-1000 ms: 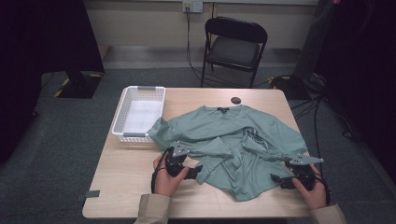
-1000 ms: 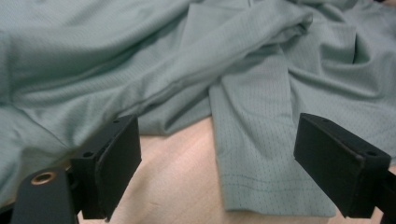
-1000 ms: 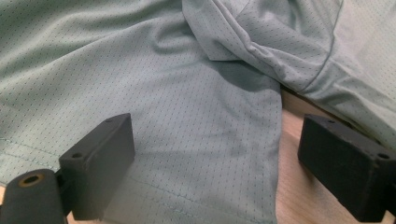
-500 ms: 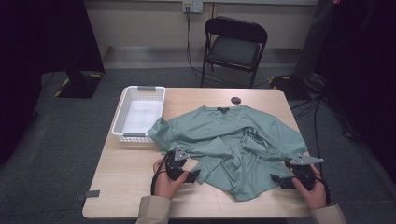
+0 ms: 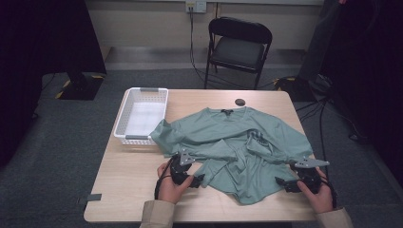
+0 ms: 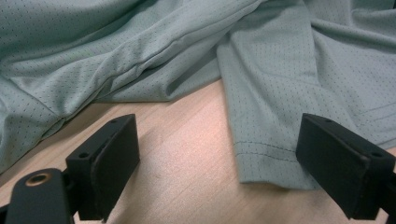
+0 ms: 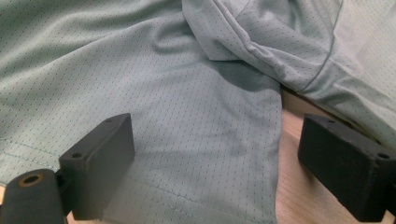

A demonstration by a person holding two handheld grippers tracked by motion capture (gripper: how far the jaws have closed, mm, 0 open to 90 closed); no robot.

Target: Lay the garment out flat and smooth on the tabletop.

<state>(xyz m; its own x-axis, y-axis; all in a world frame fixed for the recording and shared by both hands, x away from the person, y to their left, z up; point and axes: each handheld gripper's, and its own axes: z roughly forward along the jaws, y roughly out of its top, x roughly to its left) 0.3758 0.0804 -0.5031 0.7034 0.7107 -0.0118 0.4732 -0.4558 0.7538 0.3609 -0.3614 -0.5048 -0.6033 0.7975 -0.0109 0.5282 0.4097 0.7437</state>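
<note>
The left gripper (image 5: pixel 197 181) has slid a little closer to the crumpled green mesh shirt's (image 5: pixel 237 142) hem near the table's front edge. Both grippers gape wide, holding nothing; the right gripper (image 5: pixel 281 183) waits too.

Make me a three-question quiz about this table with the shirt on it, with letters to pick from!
1. Where is the white basket?
A. left of the shirt
B. on the chair
C. under the table

2. What colour is the shirt?
A. red
B. green
C. yellow

3. How are the left gripper's jaws?
A. shut on the shirt
B. open
C. shut on the basket

Answers: 1 A, it sits at the table's left edge beside the shirt. 2 B, the cloth is pale green. 3 B, the jaws stand wide apart over bare wood and a hem.
</note>
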